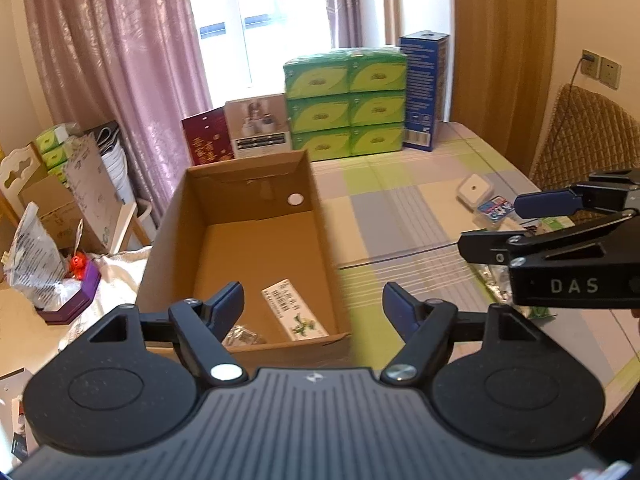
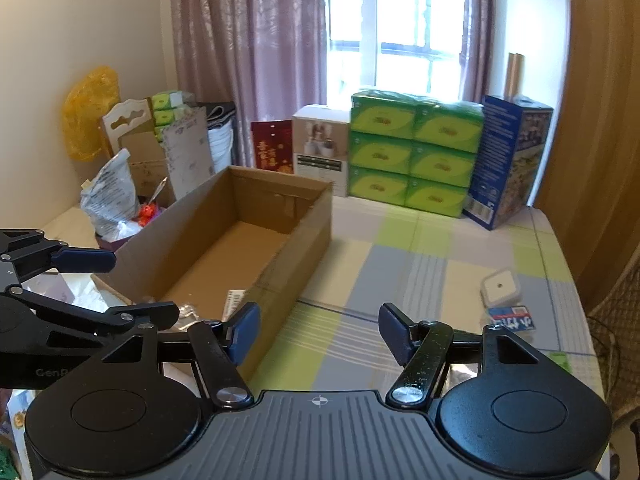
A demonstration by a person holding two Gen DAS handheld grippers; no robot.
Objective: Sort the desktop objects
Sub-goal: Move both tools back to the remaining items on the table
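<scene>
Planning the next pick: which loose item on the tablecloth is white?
The square white container, lying just beyond the blue-and-red packet. The packet is coloured and printed; the container is plain with a dark centre dot.

An open brown cardboard box (image 1: pixel 256 240) stands on the left part of the checked pastel tablecloth (image 1: pixel 400 216), and inside it, near the front wall, lie a flat white-and-green printed packet (image 1: pixel 294 314) and, to its left, a crumpled silver foil wrapper (image 1: pixel 240 336). Behind the box, along the window, a dark red gift bag (image 1: pixel 206 140), a white product carton (image 1: pixel 260 124), a wrapped stack of green tissue packs (image 1: pixel 346 104) and a tall blue carton (image 1: pixel 424 90) stand in a row from left to right. Well right of the box lies a small white square lidded container (image 2: pixel 500 286), with a blue-and-red printed card (image 2: pixel 512 317) just in front of it.
</scene>
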